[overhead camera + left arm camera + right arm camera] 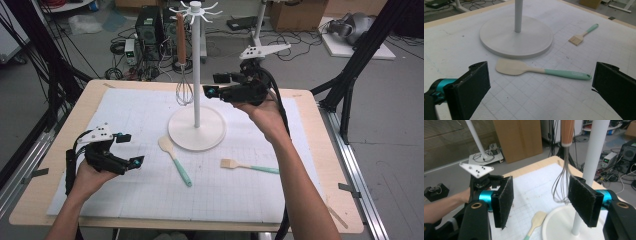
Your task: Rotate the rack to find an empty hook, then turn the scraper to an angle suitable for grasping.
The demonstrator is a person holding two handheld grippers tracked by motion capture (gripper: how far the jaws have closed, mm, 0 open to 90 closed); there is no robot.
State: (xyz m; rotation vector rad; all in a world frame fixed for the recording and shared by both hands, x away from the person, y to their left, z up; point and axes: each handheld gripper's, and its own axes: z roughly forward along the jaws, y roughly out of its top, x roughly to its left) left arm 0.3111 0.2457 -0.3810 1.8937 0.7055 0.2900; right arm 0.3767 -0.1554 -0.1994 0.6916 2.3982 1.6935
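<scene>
Hovering right hand-held gripper [214, 85], jaws apart, beside whisk [183, 89], empty.

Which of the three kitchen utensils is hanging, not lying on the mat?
The whisk: it hangs from the stand, while the spatula and the brush lie flat.

Light: even, soft, overhead, moderately bright | Shadows: faint, short, close beneath the stand base [196, 128] | Glare: mild washout on the white mat [150, 195] around that base | Sharpness: high view soft and low in detail; gripper views sharper near the base, near black pads slightly blurred | Distortion: slight bowing at frame edges.
</scene>
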